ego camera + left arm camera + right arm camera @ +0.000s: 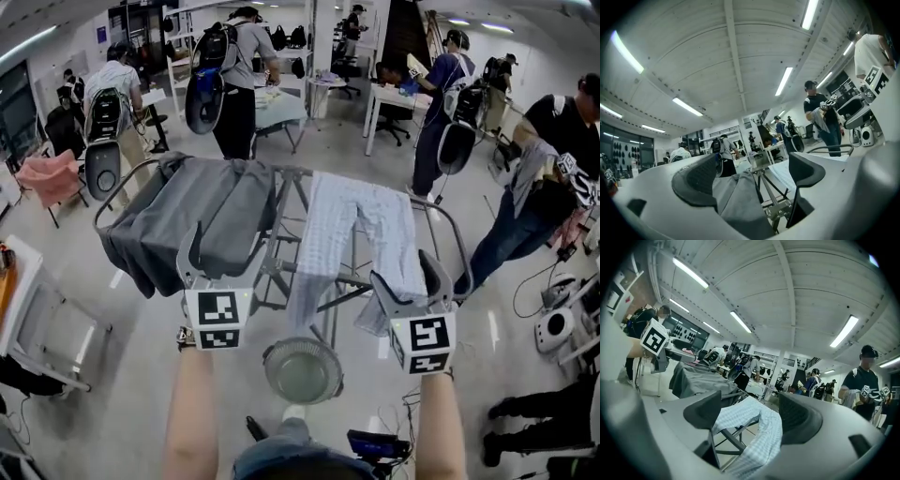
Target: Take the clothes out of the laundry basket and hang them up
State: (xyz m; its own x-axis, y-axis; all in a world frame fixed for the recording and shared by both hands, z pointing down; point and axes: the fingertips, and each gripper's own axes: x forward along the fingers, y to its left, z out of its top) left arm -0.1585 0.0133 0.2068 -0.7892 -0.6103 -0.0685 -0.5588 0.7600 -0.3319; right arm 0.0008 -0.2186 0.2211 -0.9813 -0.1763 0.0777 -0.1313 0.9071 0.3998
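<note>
Grey garment (202, 211): draped over the left end of the drying rack (292, 176), bunched, and sagging past the near left corner.
Checked trousers (361, 230): hung over the right half of the rack, legs falling off the near edge.
Laundry basket (268, 361): on the floor under the near edge; it looks emptied, so I judge only tidying is left.
Left gripper (223, 258): jaws wide, nothing between the pads, level and facing the grey garment.
Right gripper (412, 281): jaws wide and empty, facing the trousers.
Doing it well: pinch only a hem at the near edge, one gripper per garment, and draw the cloth flat along the rails. Spread the grey one toward the middle so its weight does not slide off the corner.
Hard to tell: how much cloth hangs over the far edge, the trouser cuffs behind the right gripper, the rack's feet, and whether anything thin lies in the translucent basket.
</note>
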